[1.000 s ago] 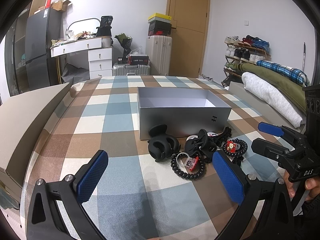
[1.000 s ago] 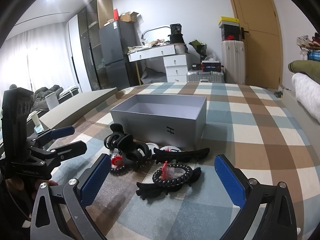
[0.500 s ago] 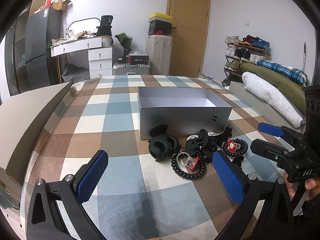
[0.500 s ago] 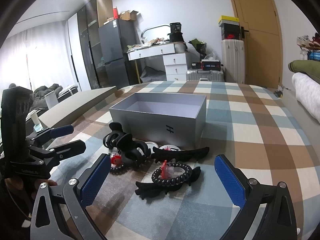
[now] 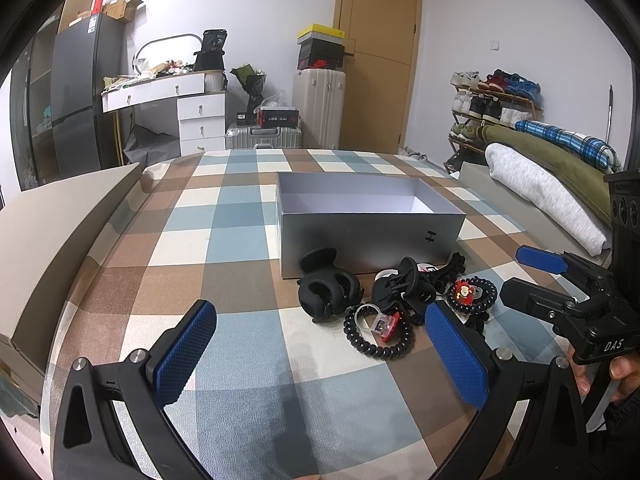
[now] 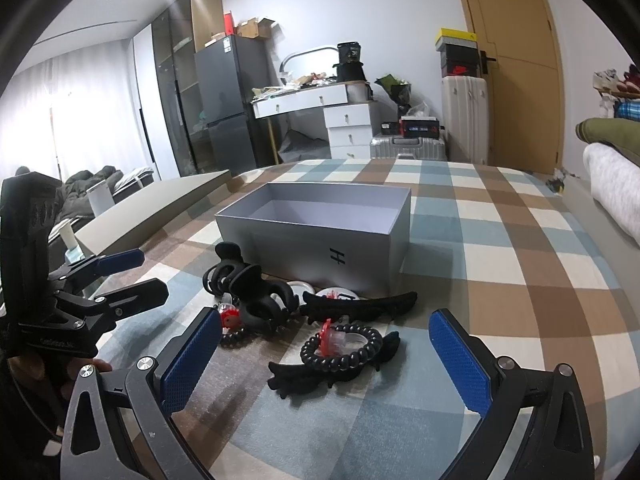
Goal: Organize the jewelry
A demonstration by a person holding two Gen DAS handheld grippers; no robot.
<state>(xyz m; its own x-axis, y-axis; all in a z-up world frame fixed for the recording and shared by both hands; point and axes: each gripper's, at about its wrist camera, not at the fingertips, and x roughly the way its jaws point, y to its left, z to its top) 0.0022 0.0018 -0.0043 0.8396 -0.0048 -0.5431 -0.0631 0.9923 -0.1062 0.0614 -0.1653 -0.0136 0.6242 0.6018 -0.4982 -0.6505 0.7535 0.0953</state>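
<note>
1. The left gripper (image 5: 320, 354) is held nearest in the left wrist view, with its blue fingers (image 5: 184, 354) spread wide and nothing between them.
2. The right gripper (image 6: 326, 362) is held nearest in the right wrist view, with its blue fingers (image 6: 460, 362) also spread wide and nothing pinched.
3. Both grippers are kept on the near side of the grey box (image 5: 370, 220), above the checked cloth (image 5: 224, 216).
4. A black coil hair tie (image 5: 378, 330) with a red and clear charm is seen on the cloth, well in front of the grey box.
5. A second coil hair tie (image 5: 472, 295) with a red charm is seen to the right, also in front of the box.
6. A round black claw clip (image 5: 328, 290) is laid just in front of the box.
7. A second black claw clip (image 5: 404, 286) is laid beside it, close to the box's front wall.
8. A long black clip (image 6: 360, 302) is laid near the front wall too.
9. The grey box is seen open, with nothing inside it.
10. A white suitcase (image 5: 319, 108) is stood far behind the box, by the wooden door (image 5: 378, 60).
</note>
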